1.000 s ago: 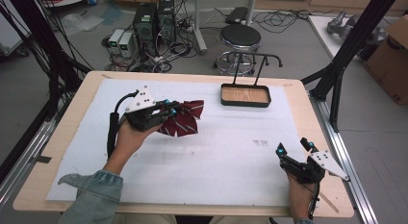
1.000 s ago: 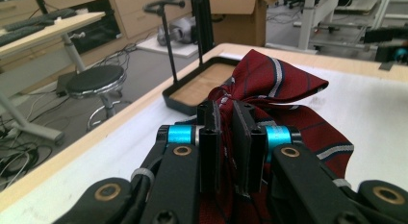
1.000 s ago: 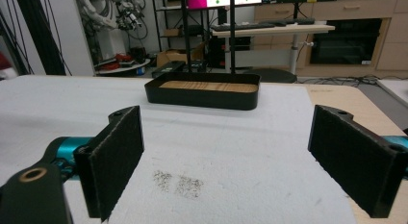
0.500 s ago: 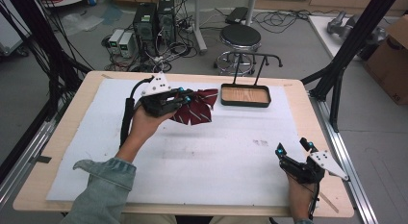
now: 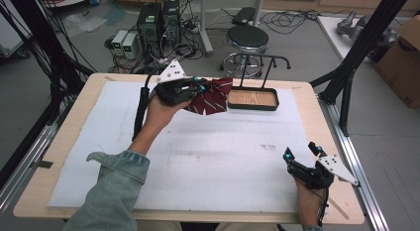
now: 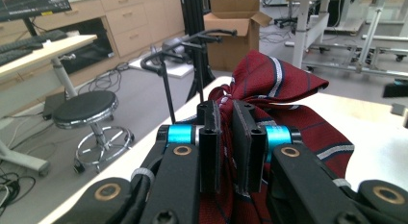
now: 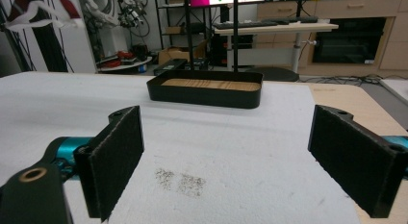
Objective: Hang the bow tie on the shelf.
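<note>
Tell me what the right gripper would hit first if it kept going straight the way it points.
Probably the black tray. The right gripper has its jaws open and aimed across bare white mat at the tray's near wall. Depth is unclear, but nothing else lies between.

There were two handheld grippers: the left gripper (image 5: 198, 86) and the right gripper (image 5: 303, 152). One dark red striped cloth (image 5: 213, 96) was there, and one black tray (image 5: 253, 99) with a wooden floor (it had one arched wire handle). One white mat (image 5: 198, 156) covered one wooden table (image 5: 317, 99). Beyond the table stood one round stool (image 5: 247, 38) and one cardboard box (image 5: 402, 62).
</note>
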